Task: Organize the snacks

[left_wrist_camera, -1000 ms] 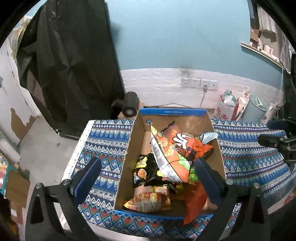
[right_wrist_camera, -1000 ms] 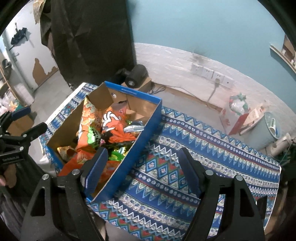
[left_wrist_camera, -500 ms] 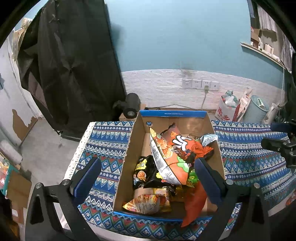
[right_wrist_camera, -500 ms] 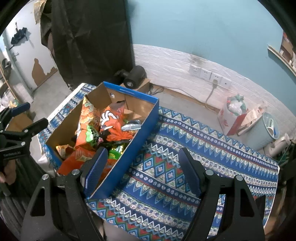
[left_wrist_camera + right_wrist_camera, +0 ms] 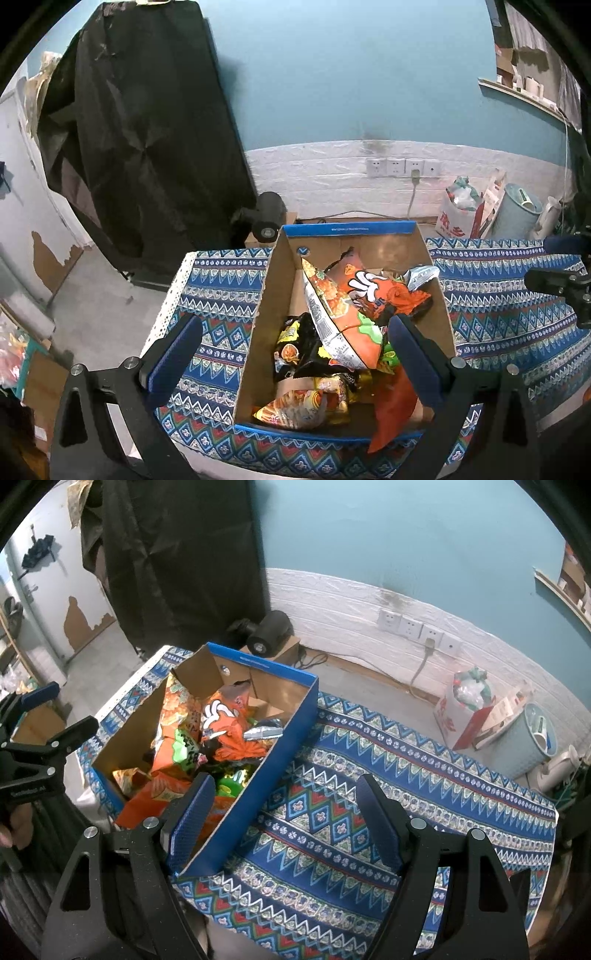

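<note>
A blue-rimmed cardboard box (image 5: 275,295) stands on the patterned tablecloth (image 5: 221,284) and is full of snack bags. A big orange bag (image 5: 373,291), a black bag (image 5: 299,350) and a yellow-orange bag (image 5: 295,408) lie inside. My left gripper (image 5: 291,354) is open and empty, hovering above the box's near end. The box also shows in the right wrist view (image 5: 280,746) with its orange bag (image 5: 225,720). My right gripper (image 5: 284,819) is open and empty, above the box's right wall and the cloth (image 5: 369,775).
A black cloth-covered stand (image 5: 140,129) rises behind the table on the left. A black lamp head (image 5: 267,218) sits behind the box. A red-white bag (image 5: 460,216) and a pale blue bin (image 5: 517,214) stand on the floor by the wall sockets (image 5: 402,168).
Both grippers have risen and drawn back a little, so the box looks smaller and lower in both views. Both stay open and empty. The snacks have not moved.
</note>
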`<state>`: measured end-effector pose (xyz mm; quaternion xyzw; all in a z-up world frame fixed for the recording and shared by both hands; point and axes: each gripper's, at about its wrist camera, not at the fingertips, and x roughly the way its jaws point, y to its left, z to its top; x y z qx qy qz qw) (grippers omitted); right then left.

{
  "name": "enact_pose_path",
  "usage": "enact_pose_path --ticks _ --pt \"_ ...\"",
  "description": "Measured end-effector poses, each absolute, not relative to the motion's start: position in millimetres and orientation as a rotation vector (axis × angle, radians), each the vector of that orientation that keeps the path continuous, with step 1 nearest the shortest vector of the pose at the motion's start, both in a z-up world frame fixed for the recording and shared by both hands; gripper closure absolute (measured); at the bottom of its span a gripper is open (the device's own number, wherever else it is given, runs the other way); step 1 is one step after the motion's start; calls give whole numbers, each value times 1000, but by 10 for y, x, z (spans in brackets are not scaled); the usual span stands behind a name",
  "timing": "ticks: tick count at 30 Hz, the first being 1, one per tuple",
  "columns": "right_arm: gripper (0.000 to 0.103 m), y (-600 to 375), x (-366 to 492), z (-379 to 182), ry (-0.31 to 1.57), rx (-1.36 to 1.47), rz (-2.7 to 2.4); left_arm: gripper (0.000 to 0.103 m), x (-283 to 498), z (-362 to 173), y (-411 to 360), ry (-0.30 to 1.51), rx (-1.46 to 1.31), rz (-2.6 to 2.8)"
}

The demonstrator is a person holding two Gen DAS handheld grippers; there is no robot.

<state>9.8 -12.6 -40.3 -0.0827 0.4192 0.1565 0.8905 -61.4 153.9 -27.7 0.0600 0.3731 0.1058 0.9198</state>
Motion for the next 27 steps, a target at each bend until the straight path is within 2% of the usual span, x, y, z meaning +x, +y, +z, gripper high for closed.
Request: enact_pose_path --ticks 27 --pt "25 -112 93 -409 876 -170 329 1 -591 -293 1558 791 127 214"
